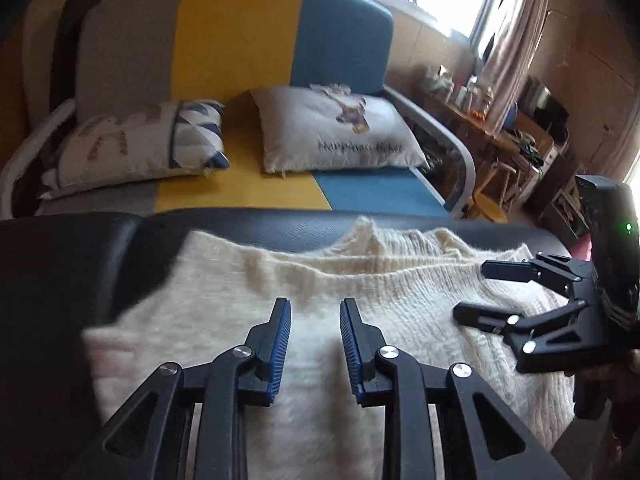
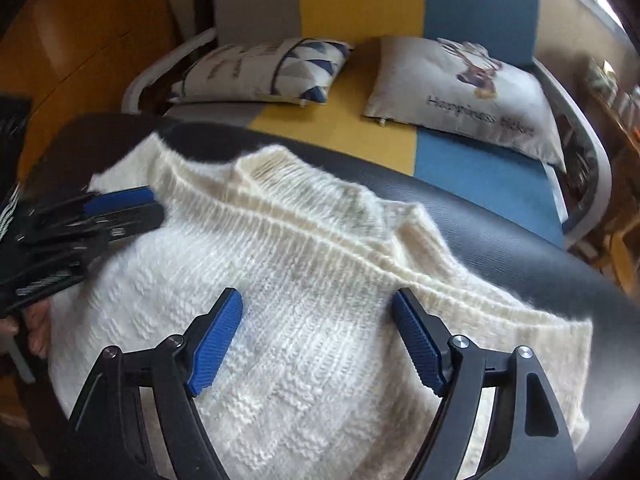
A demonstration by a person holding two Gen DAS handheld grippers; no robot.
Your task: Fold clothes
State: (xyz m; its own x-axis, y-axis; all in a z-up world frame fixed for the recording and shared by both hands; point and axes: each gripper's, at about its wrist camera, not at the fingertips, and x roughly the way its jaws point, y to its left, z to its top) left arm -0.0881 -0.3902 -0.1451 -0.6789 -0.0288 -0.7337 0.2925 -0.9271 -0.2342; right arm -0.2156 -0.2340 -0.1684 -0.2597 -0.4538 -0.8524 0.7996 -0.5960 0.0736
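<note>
A cream sweater point(image 2: 280, 280) is laid on the black surface point(image 2: 500, 240). Nothing is held by the left gripper point(image 1: 315, 320), jaws narrowly parted, or the right gripper point(image 2: 316, 328), jaws wide. Apparently a fold is being started; an edge must be gripped ahead of the jaws.

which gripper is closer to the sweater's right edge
Right. The right gripper hovers over the sweater by its right edge; the left gripper is over its middle.

the sweater point(image 2: 304, 288) is cream white, ribbed along its far edge with a faint knit check nearer. it lies on a black surface point(image 2: 500, 240). both grippers, left point(image 1: 315, 312) and right point(image 2: 316, 320), are black with blue ridged pads point(image 2: 218, 342). the sofa point(image 1: 240, 32) runs grey, yellow, blue. left pillow point(image 1: 140, 144) carries navy triangles; right pillow point(image 1: 340, 132) is off-white with dark lettering.
</note>
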